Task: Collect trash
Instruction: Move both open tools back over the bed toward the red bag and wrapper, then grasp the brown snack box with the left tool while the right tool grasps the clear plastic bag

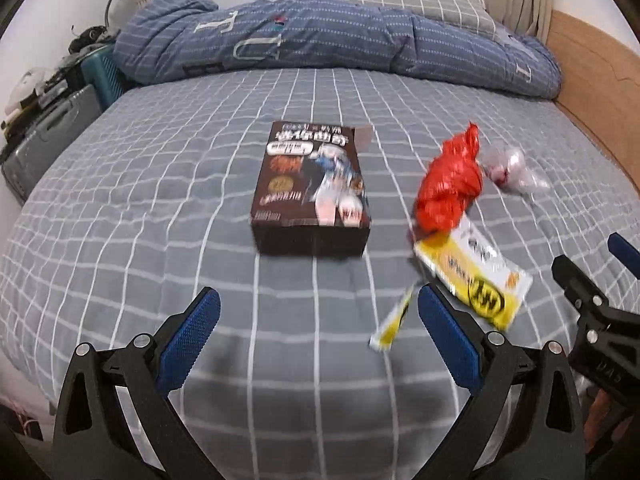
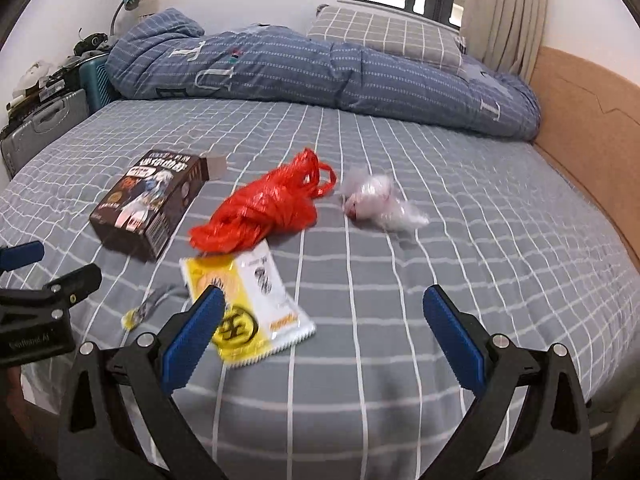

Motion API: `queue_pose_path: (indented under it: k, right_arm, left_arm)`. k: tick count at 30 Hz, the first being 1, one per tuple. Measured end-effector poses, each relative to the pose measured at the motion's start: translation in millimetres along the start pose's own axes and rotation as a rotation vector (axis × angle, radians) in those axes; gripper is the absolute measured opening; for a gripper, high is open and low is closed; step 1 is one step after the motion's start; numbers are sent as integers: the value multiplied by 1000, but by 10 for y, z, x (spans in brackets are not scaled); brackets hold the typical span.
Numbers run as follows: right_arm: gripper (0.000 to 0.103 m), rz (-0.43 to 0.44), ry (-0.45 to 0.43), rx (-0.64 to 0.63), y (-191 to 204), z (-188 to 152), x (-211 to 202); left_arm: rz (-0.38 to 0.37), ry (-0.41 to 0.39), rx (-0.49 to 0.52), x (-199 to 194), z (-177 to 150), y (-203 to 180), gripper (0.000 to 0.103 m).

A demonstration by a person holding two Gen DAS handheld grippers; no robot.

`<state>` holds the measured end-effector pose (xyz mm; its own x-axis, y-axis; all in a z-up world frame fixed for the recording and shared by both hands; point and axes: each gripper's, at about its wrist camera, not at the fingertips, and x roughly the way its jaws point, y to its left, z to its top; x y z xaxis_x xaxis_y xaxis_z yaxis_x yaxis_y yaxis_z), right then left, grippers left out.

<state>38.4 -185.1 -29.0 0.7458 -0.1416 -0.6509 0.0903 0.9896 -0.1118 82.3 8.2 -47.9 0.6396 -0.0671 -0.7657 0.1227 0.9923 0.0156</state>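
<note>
Trash lies on the grey checked bed (image 1: 160,200). A dark brown box (image 1: 312,188) (image 2: 150,204) lies flat, one flap open. A crumpled red plastic bag (image 1: 448,188) (image 2: 264,208) lies right of it, a clear plastic wrapper (image 1: 512,170) (image 2: 380,200) beyond. A yellow and white packet (image 1: 476,276) (image 2: 248,304) lies below the red bag, a small torn yellow strip (image 1: 392,320) (image 2: 140,312) beside it. My left gripper (image 1: 318,320) is open, above the bed in front of the box. My right gripper (image 2: 324,316) is open, its left finger over the packet.
A rolled blue duvet (image 2: 320,68) and a checked pillow (image 2: 384,36) lie at the far end. A wooden headboard (image 2: 588,128) runs along the right. Suitcases and clutter (image 2: 44,120) stand past the left edge. The right gripper shows at the right edge of the left wrist view (image 1: 592,304).
</note>
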Motion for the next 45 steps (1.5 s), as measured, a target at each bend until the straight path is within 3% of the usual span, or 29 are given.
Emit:
queue_pose_path:
  k: [9, 24, 39, 45]
  right_arm:
    - [95, -44, -6, 44, -347, 350, 426]
    - [88, -25, 70, 122, -693, 746, 1252]
    - [61, 12, 157, 133, -693, 760, 1679]
    - [53, 13, 173, 112, -636, 746, 1719]
  left_arm:
    - [20, 32, 6, 384, 304, 10, 97]
    - [18, 100, -2, 892, 609, 16, 97]
    - [59, 154, -2, 1236, 663, 5, 97]
    - [61, 136, 1, 1222, 618, -13, 90]
